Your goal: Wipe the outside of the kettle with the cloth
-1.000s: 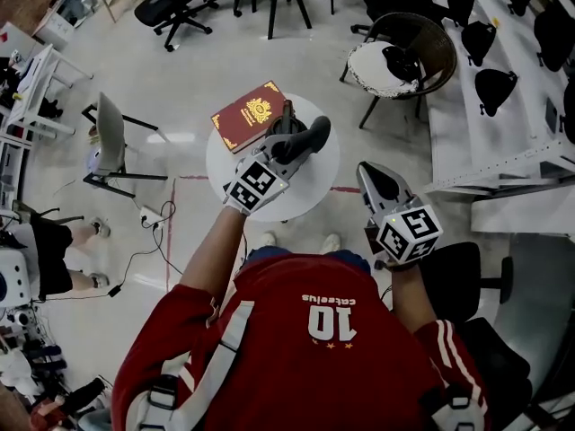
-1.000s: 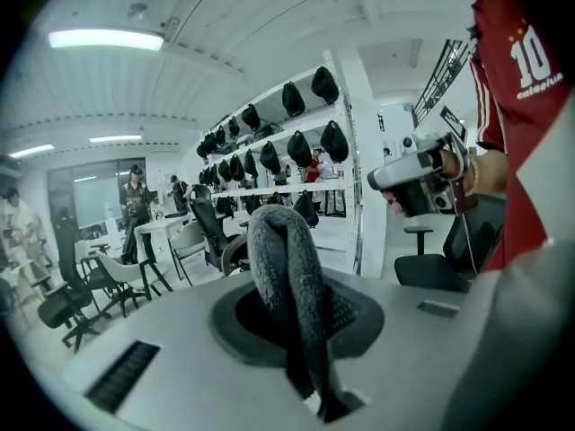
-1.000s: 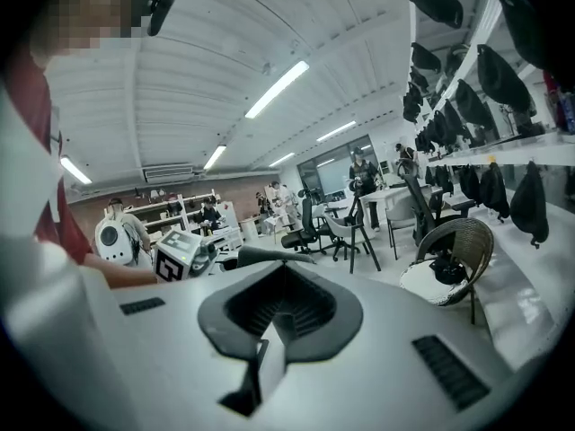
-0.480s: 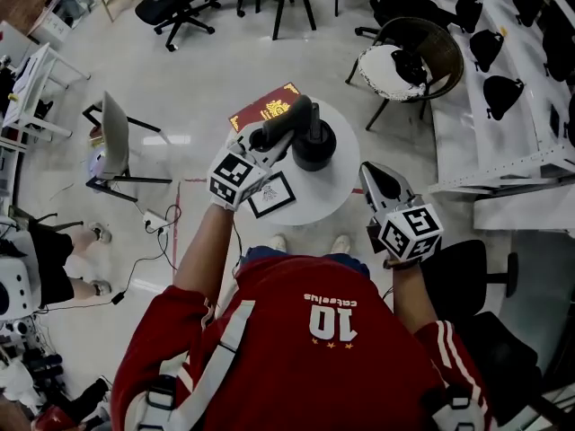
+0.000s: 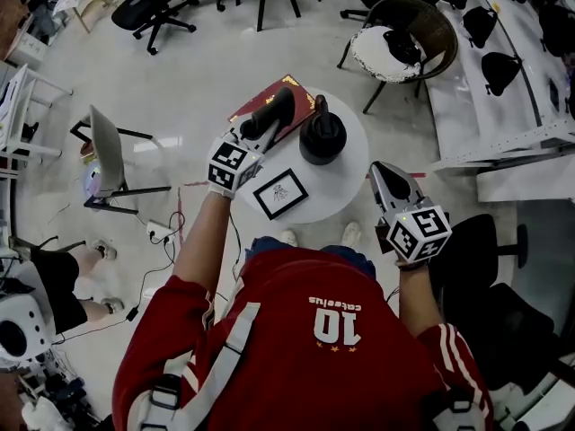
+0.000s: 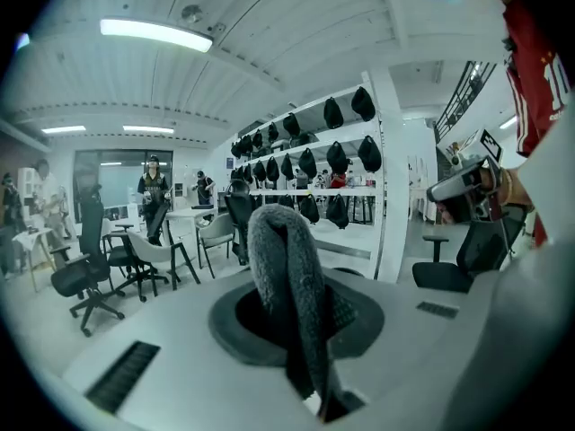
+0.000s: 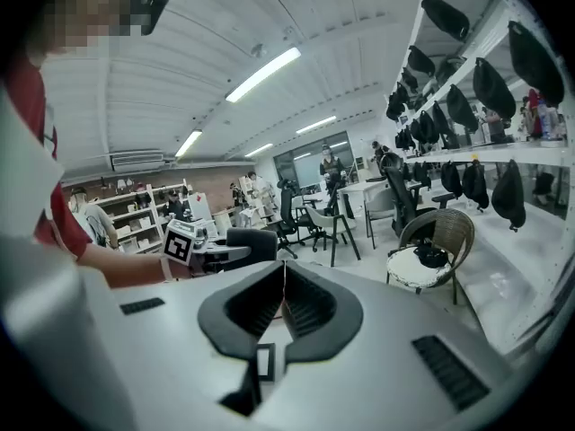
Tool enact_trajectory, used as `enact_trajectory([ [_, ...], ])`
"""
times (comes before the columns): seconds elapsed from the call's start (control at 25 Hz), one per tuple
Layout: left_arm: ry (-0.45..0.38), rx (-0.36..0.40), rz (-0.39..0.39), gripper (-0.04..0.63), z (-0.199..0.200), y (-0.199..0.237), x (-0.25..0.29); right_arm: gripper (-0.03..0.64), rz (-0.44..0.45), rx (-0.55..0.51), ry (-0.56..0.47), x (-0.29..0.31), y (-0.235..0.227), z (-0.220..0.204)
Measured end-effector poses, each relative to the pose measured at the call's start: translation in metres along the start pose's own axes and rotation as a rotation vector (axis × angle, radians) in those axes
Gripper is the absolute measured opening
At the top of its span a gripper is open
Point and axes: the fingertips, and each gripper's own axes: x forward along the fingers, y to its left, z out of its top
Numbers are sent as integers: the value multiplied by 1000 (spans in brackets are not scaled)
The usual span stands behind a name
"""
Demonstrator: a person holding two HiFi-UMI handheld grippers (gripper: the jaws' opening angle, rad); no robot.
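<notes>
The kettle [image 5: 322, 136], small and black, is set on a round white table [image 5: 346, 187], beside a red book [image 5: 254, 106] and a framed picture [image 5: 280, 194]. Office chairs [image 5: 148, 7] are seen on the pale floor. The left gripper [image 5: 254, 133] is held over the table's left side, near the kettle. Its jaws are pressed on a grey cloth [image 6: 283, 277]. The right gripper [image 5: 388, 180] is held off the table's right edge, its jaws pressed together on nothing.

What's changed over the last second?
The left gripper, still shut on the cloth, swung left off the kettle and now hangs over the red book, uncovering the kettle and the framed picture. The right gripper stayed shut, off the table.
</notes>
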Motion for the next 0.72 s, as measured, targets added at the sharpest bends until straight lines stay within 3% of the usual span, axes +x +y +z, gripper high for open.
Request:
enact_trajectory([
  [0.28, 53, -72, -64, 44, -47, 15, 34, 17, -89, 45, 33, -4, 8, -27],
  [0.72, 197, -65, -157, 44, -111, 16, 83, 17, -163, 70, 3, -4, 16, -30],
])
